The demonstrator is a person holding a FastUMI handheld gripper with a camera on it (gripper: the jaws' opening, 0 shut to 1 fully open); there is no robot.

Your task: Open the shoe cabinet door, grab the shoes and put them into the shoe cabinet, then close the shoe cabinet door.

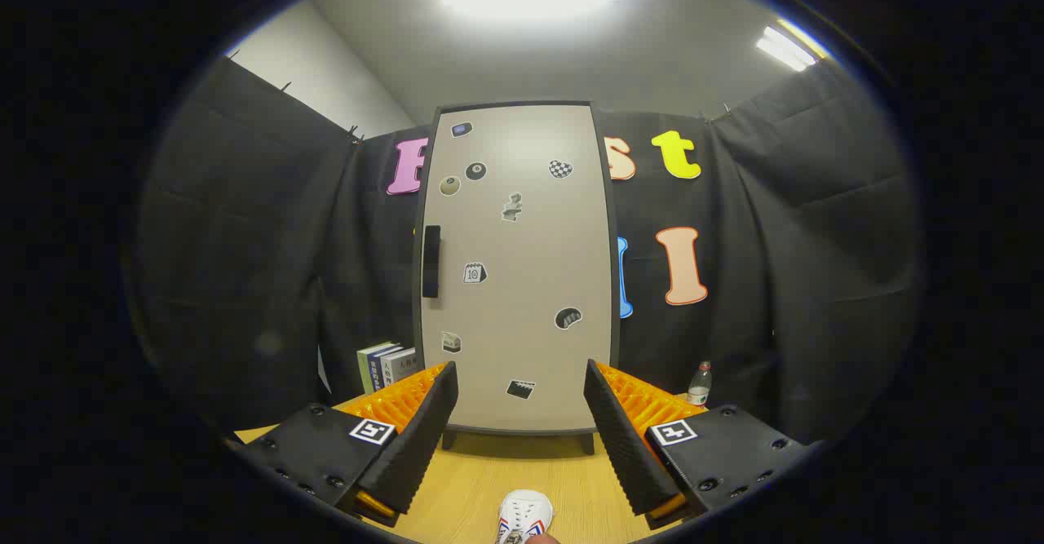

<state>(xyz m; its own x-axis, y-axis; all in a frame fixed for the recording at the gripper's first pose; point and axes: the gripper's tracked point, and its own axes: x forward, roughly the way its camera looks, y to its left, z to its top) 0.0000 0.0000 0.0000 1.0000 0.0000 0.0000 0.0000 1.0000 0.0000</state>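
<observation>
The shoe cabinet (522, 275) stands upright on short legs at the far side of the wooden table (473, 479), beyond my fingers. Its pale door is closed and dotted with several stickers. A dark vertical handle (431, 261) sits on the door's left edge. My gripper (520, 397) is open, its two fingers spread wide with nothing between them, pointing at the lower part of the door. A white shoe (524, 515) with striped markings lies on the table below the fingers, close to me; just its toe shows.
Several books (385, 367) stand upright left of the cabinet. A small plastic bottle (700, 384) stands to the cabinet's right. Black cloth walls close in the booth on both sides and behind.
</observation>
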